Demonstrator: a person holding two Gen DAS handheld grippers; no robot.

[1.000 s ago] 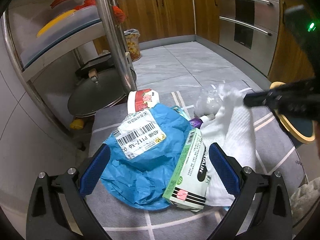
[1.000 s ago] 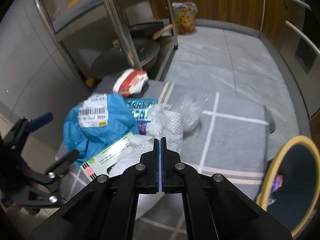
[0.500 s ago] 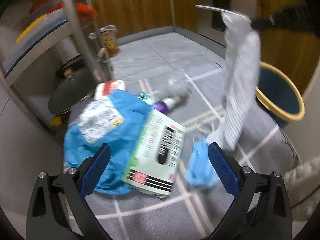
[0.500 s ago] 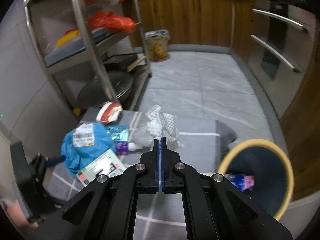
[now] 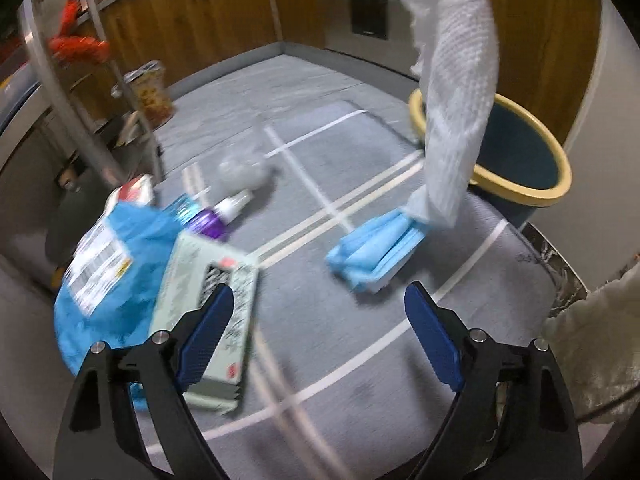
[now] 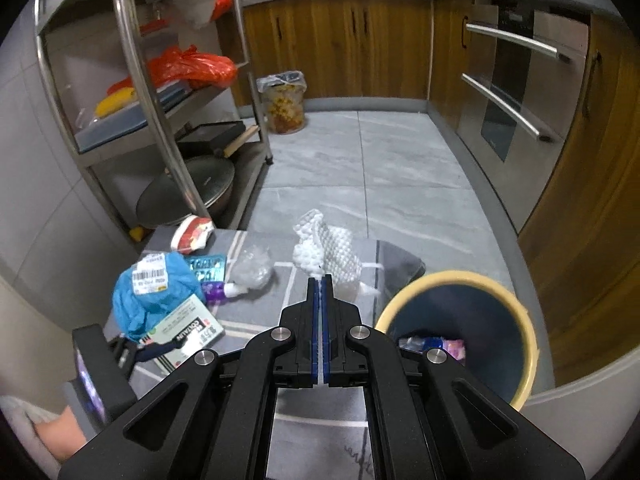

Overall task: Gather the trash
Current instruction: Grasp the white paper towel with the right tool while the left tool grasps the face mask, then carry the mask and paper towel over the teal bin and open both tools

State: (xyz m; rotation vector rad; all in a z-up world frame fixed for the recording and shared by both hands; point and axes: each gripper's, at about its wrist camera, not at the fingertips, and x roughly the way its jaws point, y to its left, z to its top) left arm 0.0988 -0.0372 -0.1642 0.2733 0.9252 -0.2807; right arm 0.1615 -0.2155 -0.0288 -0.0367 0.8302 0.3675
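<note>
A grey floor rug with white lines [image 5: 360, 152] carries the litter. At its far right corner stands the round dark-blue waste bin with a yellow rim [image 6: 516, 320], wrappers already lying inside. The right claw [image 6: 320, 280] is pinched tight on a white embossed paper towel [image 5: 456, 100], which hangs in a long strip in front of the bin's rim. Below the strip's lower end lies a folded light-blue face mask [image 5: 372, 248] on the rug. To the left sit a crumpled blue plastic mailing bag with a barcode label [image 5: 108, 264], a pale-green cardboard box [image 5: 208, 296] overlapping it, and a small purple bottle with a white cap [image 5: 220, 216]. The left claw [image 5: 316, 336] has just been narrowing, yet its blue pads [image 5: 432, 340] stand wide apart, empty, just short of the mask.
</note>
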